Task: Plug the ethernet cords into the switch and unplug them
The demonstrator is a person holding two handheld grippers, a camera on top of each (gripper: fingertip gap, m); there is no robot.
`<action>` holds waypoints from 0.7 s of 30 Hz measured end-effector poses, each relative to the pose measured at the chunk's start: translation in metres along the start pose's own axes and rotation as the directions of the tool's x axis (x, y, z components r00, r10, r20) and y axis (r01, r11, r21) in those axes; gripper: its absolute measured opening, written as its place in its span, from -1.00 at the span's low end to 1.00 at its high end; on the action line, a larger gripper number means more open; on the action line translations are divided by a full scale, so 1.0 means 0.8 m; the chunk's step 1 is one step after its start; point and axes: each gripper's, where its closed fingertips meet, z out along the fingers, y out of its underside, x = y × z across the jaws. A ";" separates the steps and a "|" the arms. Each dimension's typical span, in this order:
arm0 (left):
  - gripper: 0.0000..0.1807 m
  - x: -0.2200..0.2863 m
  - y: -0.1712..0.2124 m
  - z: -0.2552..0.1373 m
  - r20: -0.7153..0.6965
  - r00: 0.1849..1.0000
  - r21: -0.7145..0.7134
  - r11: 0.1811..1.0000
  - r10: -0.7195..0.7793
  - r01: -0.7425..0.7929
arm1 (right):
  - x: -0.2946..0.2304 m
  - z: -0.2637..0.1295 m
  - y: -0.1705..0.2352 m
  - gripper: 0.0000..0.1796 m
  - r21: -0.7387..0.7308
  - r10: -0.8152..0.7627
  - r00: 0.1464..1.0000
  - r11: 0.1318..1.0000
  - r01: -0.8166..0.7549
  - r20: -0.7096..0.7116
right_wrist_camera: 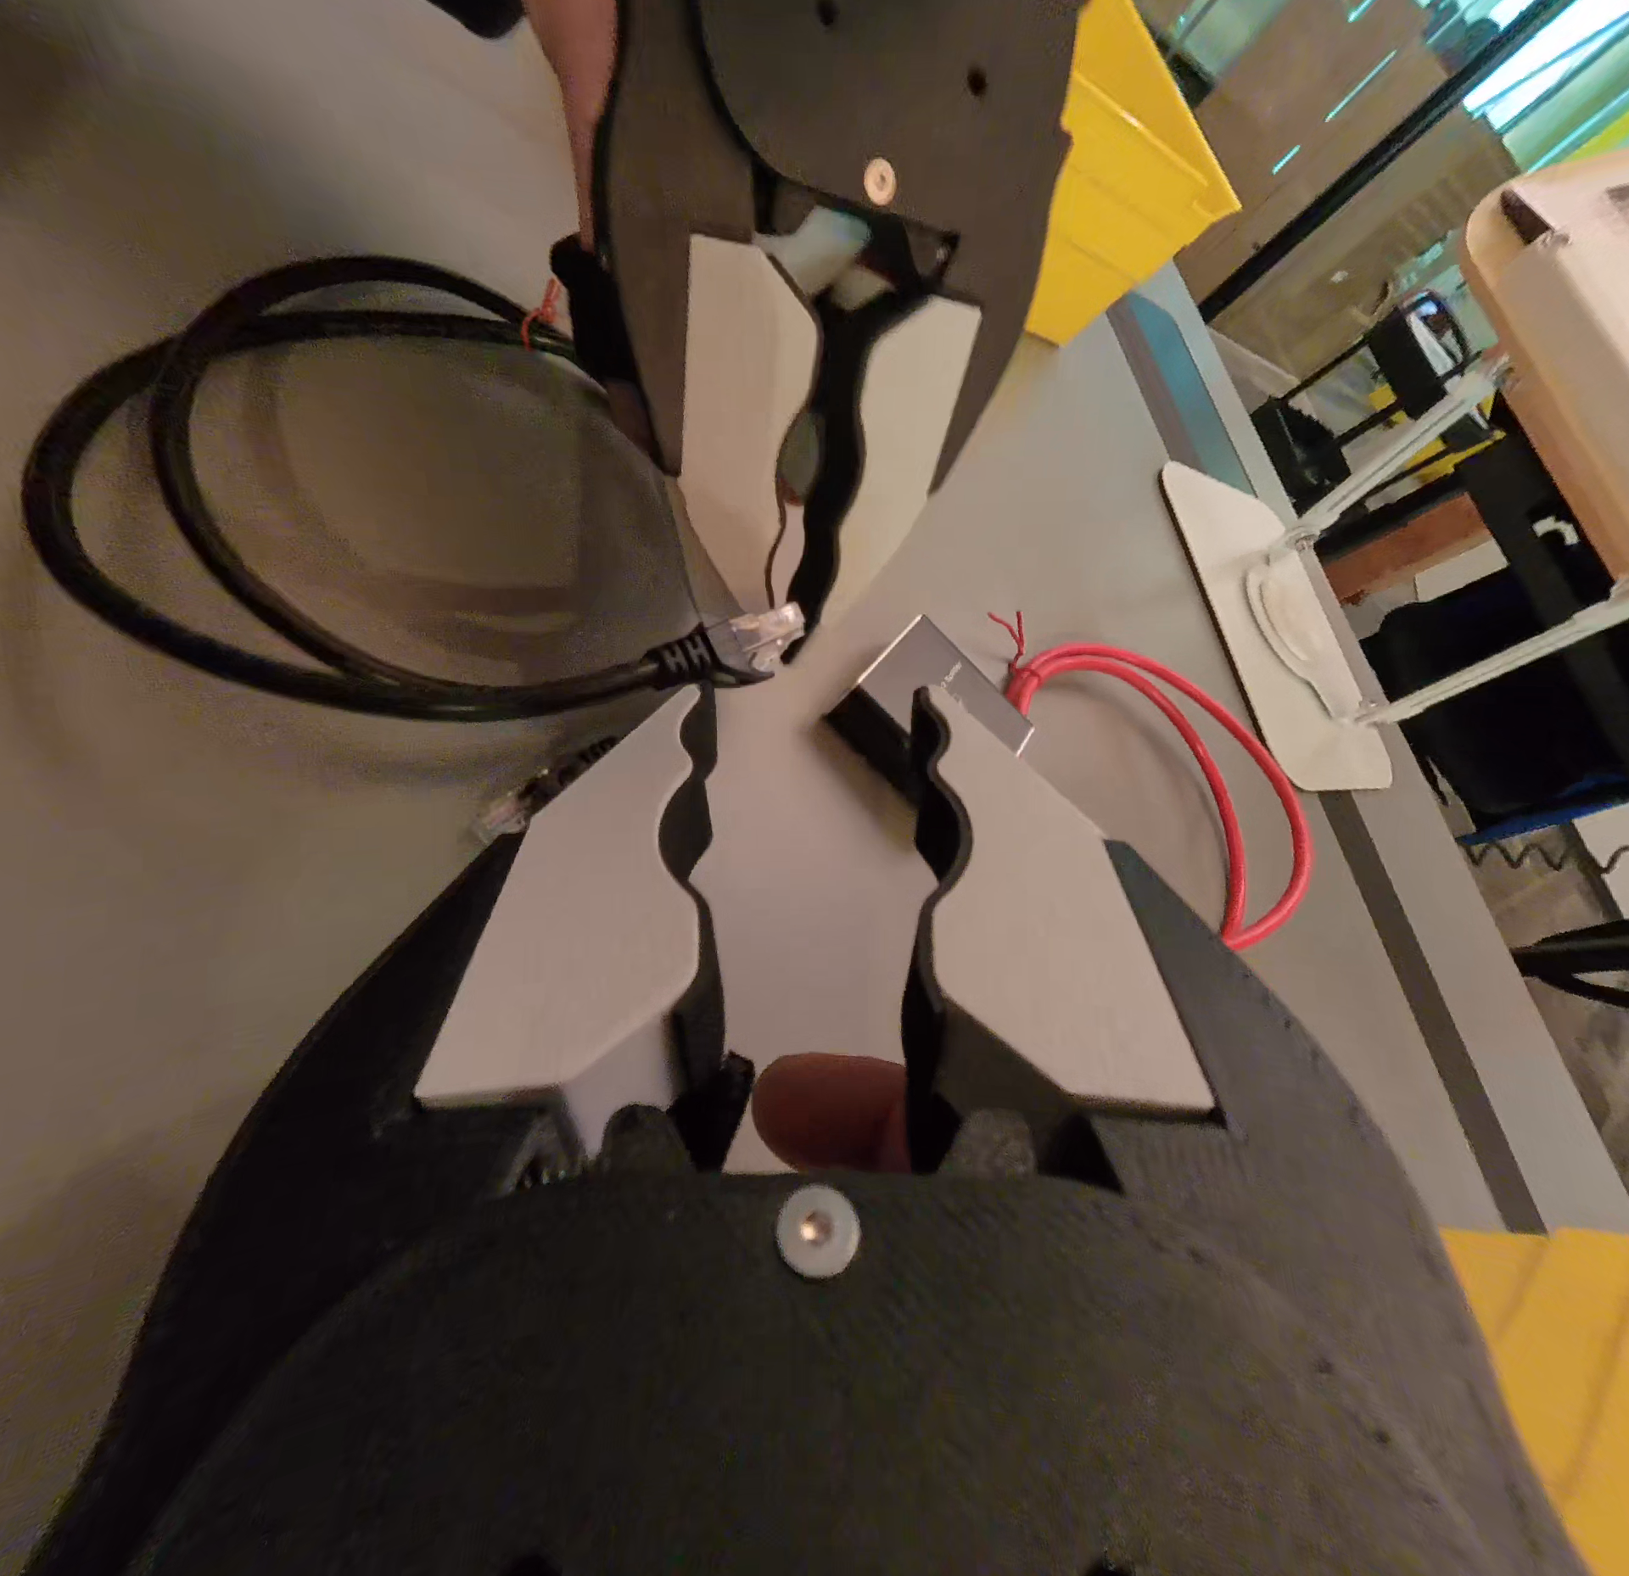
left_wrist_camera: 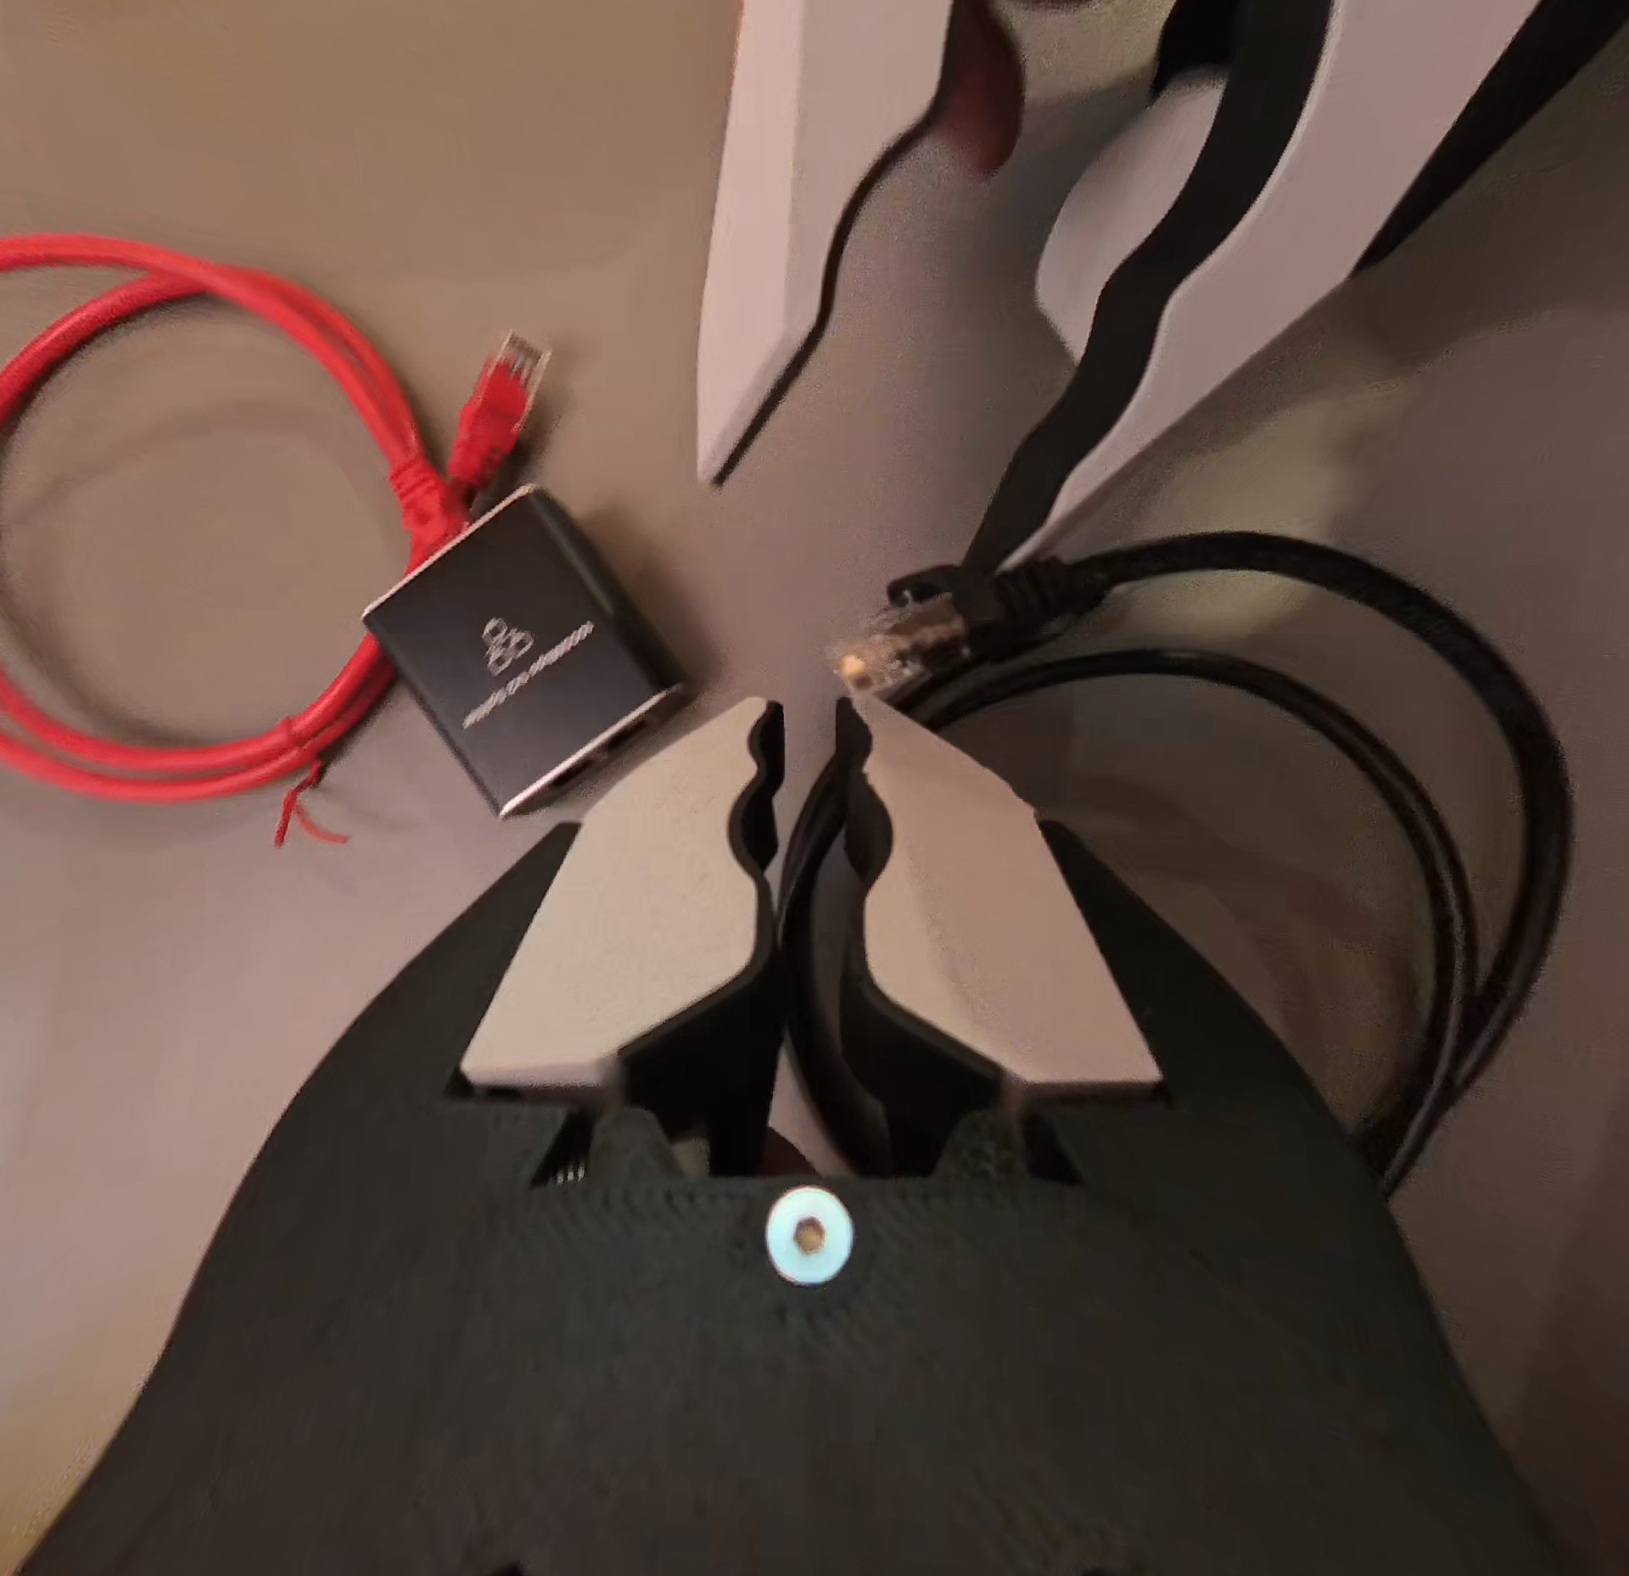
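Observation:
The switch [left_wrist_camera: 520, 644] is a small black box with silver ends, flat on the grey table; it also shows in the right wrist view [right_wrist_camera: 943, 688]. A coiled red cord [left_wrist_camera: 176, 388] lies beside it. One red plug [left_wrist_camera: 502, 406] lies loose, and the other red end touches the switch's far face; I cannot tell if it is seated. The black cord's clear plug [left_wrist_camera: 890, 652] lies unplugged right of the switch. My left gripper [left_wrist_camera: 807, 714] is nearly shut and empty, its tips just short of that plug. My right gripper [right_wrist_camera: 811, 701] is open, one fingertip [left_wrist_camera: 978, 564] on the plug's boot.
The black cord [right_wrist_camera: 132, 564] loops wide under my left gripper, and its second plug [right_wrist_camera: 502, 815] lies by my right gripper's left finger. A white stand base [right_wrist_camera: 1269, 635] sits near the table's right edge. Yellow bins [right_wrist_camera: 1128, 168] stand behind it. My two grippers' fingertips are within a few centimetres of each other.

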 end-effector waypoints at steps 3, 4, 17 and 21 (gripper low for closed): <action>-0.89 -0.002 0.006 -0.003 0.043 0.999 0.004 1.000 -0.014 0.014 | 0.000 0.001 0.006 -0.55 -0.014 0.047 0.999 0.999 -0.047 0.017; -0.89 0.002 0.005 -0.003 0.028 0.999 0.012 1.000 -0.021 0.020 | -0.002 0.002 0.008 -0.56 -0.017 0.063 0.997 0.998 -0.062 0.034; -0.69 0.002 0.032 0.007 0.102 0.993 -0.089 0.995 0.059 -0.050 | -0.012 0.006 0.025 -0.68 -0.080 0.131 0.988 0.989 -0.124 0.087; -0.84 0.002 0.029 0.012 0.081 0.997 -0.060 0.998 0.018 -0.013 | -0.019 0.006 0.027 -0.70 -0.092 0.138 0.983 0.988 -0.127 0.118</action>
